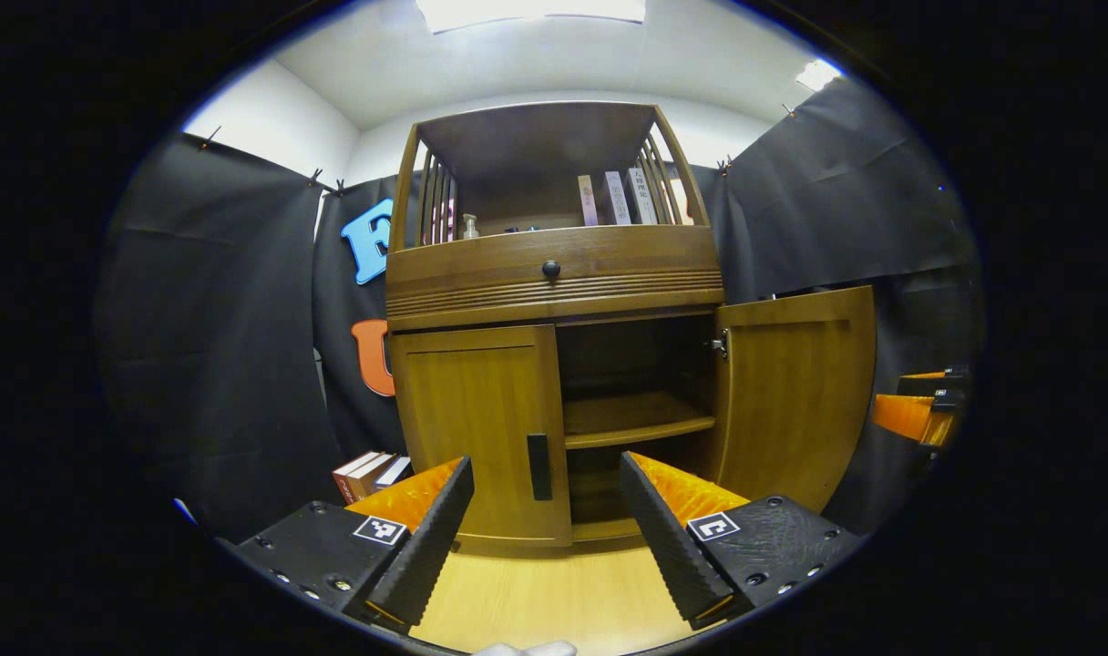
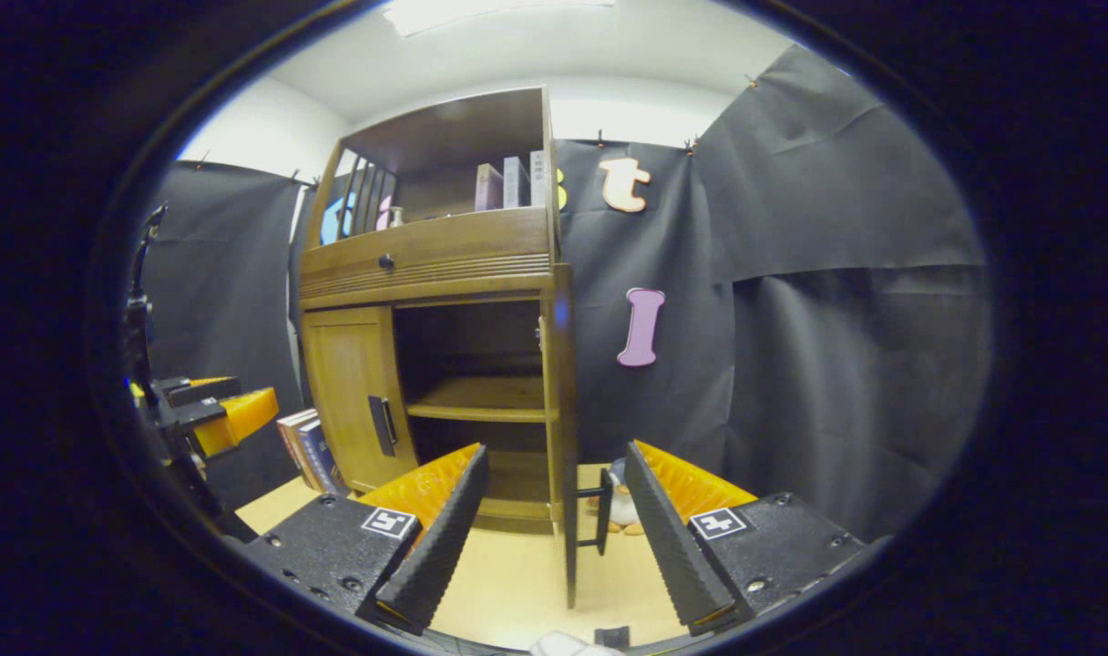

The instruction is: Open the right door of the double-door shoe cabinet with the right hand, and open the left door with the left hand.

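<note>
Straight ahead of my left gripper [image 1: 545, 538] stands the shoe cabinet [image 1: 554, 273], w/ the left door [image 1: 477, 428] flat shut and its dark handle [image 1: 538, 466] sitting between my fingers but still a way off. Jaws spread wide, nothing held. The right door [image 1: 795, 392] is swung out; inner shelf [image 1: 631, 419] exposed. From the right gripper view that door [image 2: 563, 428] shows edge-on, its pull [image 2: 601, 510] sticking out just ahead of my right gripper [image 2: 554, 538], which is also spread apart, empty, not touching it. So I'd say right half is done; left half not begun. What's left: reach in w/ left gripper, pinch handle, swing door out.
</note>
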Demonstrator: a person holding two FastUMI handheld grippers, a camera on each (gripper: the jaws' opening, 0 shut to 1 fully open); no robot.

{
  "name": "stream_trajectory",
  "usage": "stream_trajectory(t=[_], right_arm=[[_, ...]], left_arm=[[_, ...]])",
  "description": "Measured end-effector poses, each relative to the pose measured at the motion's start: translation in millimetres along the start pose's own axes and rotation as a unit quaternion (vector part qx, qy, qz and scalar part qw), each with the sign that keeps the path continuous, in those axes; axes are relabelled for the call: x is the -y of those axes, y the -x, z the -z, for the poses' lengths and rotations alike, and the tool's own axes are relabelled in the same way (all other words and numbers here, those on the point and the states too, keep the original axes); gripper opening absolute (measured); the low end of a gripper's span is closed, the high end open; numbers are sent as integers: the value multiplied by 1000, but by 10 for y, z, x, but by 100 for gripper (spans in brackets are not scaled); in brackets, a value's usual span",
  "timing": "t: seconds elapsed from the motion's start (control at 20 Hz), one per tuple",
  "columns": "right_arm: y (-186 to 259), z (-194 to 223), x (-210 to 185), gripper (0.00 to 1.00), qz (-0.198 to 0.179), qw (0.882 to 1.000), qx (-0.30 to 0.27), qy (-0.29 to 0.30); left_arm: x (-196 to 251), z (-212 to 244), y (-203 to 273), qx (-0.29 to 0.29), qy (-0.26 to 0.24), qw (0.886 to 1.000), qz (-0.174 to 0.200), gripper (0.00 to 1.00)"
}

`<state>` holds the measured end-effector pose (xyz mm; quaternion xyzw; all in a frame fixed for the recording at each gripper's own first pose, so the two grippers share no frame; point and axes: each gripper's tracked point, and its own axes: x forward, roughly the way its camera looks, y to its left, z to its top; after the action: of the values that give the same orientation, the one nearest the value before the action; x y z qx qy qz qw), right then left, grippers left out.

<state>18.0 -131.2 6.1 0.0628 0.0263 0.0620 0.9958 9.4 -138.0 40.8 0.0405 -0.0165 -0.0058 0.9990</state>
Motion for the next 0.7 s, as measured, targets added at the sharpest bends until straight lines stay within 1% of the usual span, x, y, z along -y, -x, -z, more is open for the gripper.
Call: stream_trajectory(t=[0.05, 0.1, 0.15, 0.2, 0.3, 0.35, 0.4, 0.45, 0.5, 0.55, 0.6, 0.7], right_arm=[[-16, 4, -113, 96, 10, 1000, 2, -2], [-21, -2, -239, 95, 17, 1000, 4, -4], [1, 15, -376, 94, 21, 1000, 5, -3], [7, 46, -475, 94, 26, 1000, 5, 0], [22, 91, -665, 94, 36, 999, -1, 10], [36, 102, -729, 94, 43, 999, -2, 13], [59, 91, -784, 95, 52, 999, 0, 18], [96, 104, -831, 95, 62, 998, -1, 24], [121, 102, -877, 95, 70, 997, -5, 30], [85, 92, -934, 96, 76, 996, -8, 36], [66, 63, -973, 95, 82, 996, -10, 41], [84, 32, -1018, 95, 98, 994, -13, 53]], left_arm=[[-96, 48, -66, -1, -1, 1000, 5, 96], [-161, 94, -152, -2, -1, 1000, 12, 96], [-206, 140, -245, -2, 2, 1000, 22, 100], [-243, 194, -342, -2, 5, 999, 32, 96], [-304, 281, -562, 5, 8, 999, 50, 96], [-315, 357, -678, 7, 10, 998, 58, 96], [-321, 436, -826, 7, 10, 998, 64, 100], [-312, 535, -971, 5, 13, 997, 70, 96], [-297, 619, -1110, 1, 19, 997, 72, 96], [-271, 663, -1255, 7, 25, 997, 77, 96], [-230, 683, -1403, 15, 29, 996, 80, 96], [-169, 783, -1699, 17, 28, 996, 80, 96]])
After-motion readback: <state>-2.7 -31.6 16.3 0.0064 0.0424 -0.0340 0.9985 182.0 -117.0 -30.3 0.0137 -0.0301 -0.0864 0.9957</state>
